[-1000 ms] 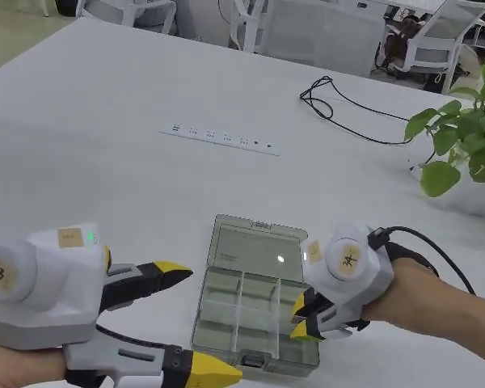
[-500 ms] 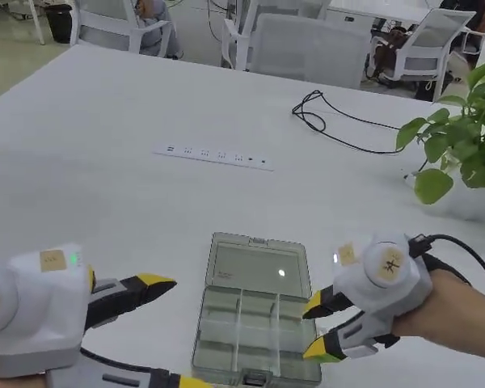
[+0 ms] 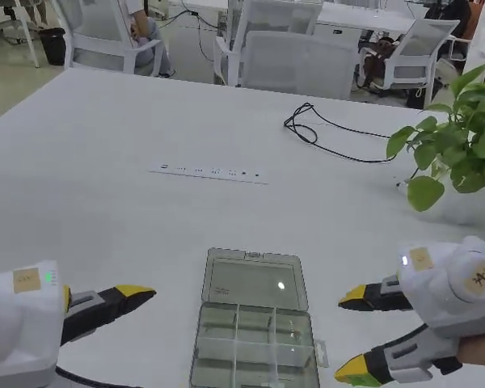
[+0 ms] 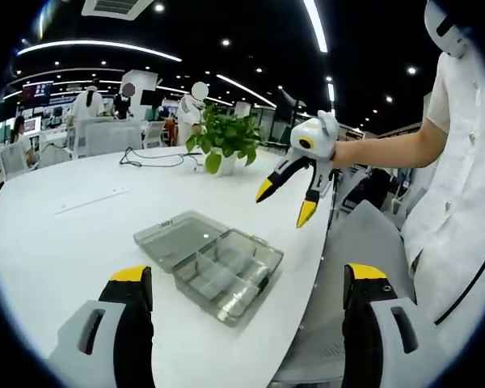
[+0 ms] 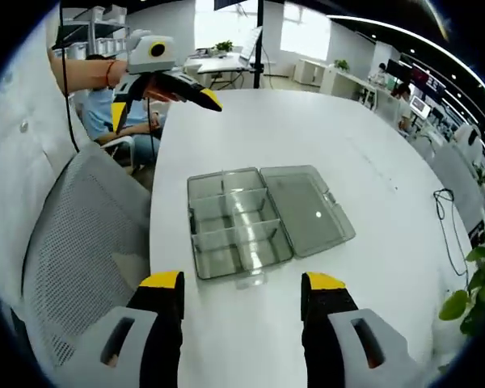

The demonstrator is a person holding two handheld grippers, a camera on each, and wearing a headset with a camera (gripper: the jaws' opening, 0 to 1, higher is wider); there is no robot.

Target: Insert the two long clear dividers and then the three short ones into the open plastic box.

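Observation:
The clear plastic box [image 3: 255, 343] lies open near the table's front edge, its lid [image 3: 255, 280] flat on the far side. Clear dividers [image 5: 234, 228] stand in the tray and split it into several compartments. My right gripper [image 3: 350, 335] hovers open and empty to the right of the box, apart from it. My left gripper's upper fingertip [image 3: 135, 292] shows to the left of the box, also clear of it. In the left gripper view my left gripper [image 4: 248, 272] is open and empty, with the box [image 4: 214, 260] ahead and the right gripper [image 4: 284, 206] beyond.
A white power strip [image 3: 210, 171] lies mid-table, with a black cable [image 3: 323, 133] behind it. A potted plant [image 3: 457, 137] stands at the right edge. White chairs [image 3: 299, 56] line the far side. A grey mesh chair [image 5: 81, 242] sits by the near edge.
My right gripper has drawn back from the box's front right corner to the right and opened wider. The left gripper has slid down and left. The head camera has tilted up.

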